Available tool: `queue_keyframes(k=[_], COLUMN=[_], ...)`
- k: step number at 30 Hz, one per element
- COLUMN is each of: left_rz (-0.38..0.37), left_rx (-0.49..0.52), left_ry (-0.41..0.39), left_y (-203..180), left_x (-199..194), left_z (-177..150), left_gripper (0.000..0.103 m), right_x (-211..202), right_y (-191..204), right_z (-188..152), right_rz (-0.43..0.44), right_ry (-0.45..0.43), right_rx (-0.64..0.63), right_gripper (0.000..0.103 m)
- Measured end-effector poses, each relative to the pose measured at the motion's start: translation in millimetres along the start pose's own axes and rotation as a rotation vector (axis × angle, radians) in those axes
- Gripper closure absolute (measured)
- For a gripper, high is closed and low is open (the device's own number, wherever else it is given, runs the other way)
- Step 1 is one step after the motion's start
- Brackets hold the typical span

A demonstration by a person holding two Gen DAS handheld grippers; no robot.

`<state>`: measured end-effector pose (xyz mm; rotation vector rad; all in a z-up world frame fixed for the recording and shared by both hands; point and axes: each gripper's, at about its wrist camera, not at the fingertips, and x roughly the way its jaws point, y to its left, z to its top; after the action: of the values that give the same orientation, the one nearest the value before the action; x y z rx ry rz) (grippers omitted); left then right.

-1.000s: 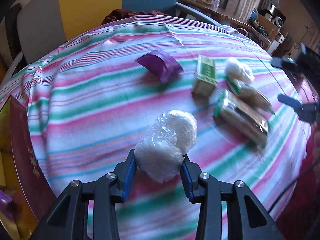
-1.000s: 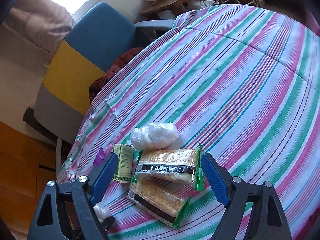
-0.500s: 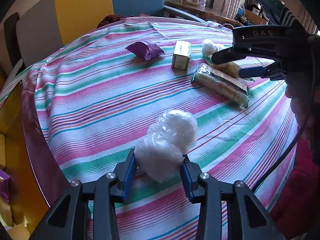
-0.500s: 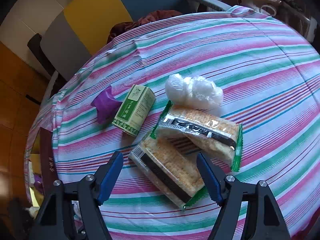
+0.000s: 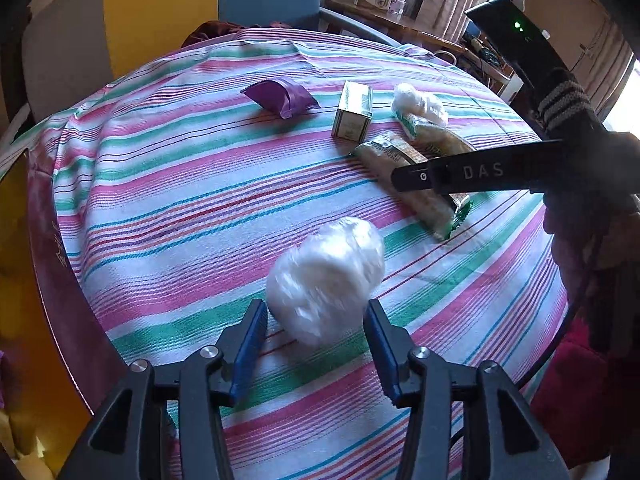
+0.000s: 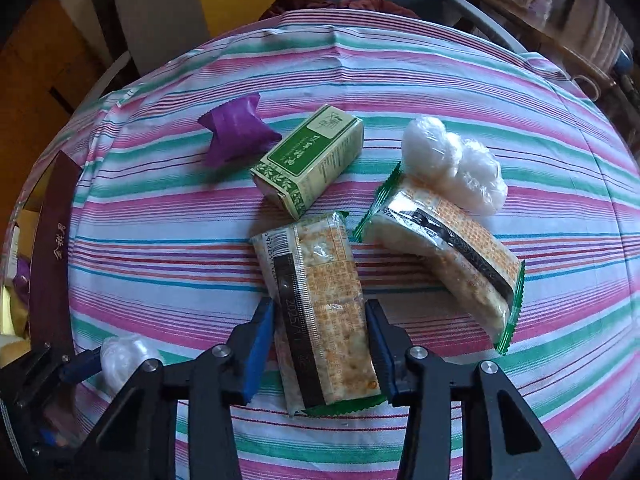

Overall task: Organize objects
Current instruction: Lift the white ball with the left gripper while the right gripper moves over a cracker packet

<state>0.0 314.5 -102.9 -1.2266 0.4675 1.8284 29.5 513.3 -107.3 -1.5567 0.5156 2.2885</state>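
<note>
A: where's the right gripper (image 6: 320,344) at?

B: jaws just closed in, blue pads tight on the near cracker pack (image 6: 316,304); green box (image 6: 308,160) sits at its 12 o'clock on the striped cloth (image 6: 160,264)

A: and the left gripper (image 5: 316,340)?

B: jaws just opened up, the white plastic-wrapped bundle (image 5: 326,276) sits loose between them, pads off it

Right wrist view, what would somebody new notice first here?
Most striking is the clear-wrapped cracker packet with green ends clamped in the right gripper, whose jaws have just closed on it. Beyond lie a green cardboard box and a purple foil pouch on the striped tablecloth.
</note>
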Motion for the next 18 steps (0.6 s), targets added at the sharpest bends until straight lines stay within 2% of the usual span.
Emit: queue_keyframes(k=[9,11,18], left_rz=[0.054,0.061,0.062], left_rx=[0.085,0.119,0.229], left_ry=[-0.02,-0.019,0.014], left_y=[-4,-4,-17], left_x=[-11,-12,1], left_z=[13,19,36], left_gripper=[0.048,0.04,0.04], right_x=[2,3,1], right_y=[-6,-5,-4], right_z=[-1,-1,-3], right_rz=[0.009,0.006,-0.003], right_ry=[0.019,0.021,0.024], right_rx=[0.011,0.006,-0.006], right_gripper=[0.054,0.053,0.052])
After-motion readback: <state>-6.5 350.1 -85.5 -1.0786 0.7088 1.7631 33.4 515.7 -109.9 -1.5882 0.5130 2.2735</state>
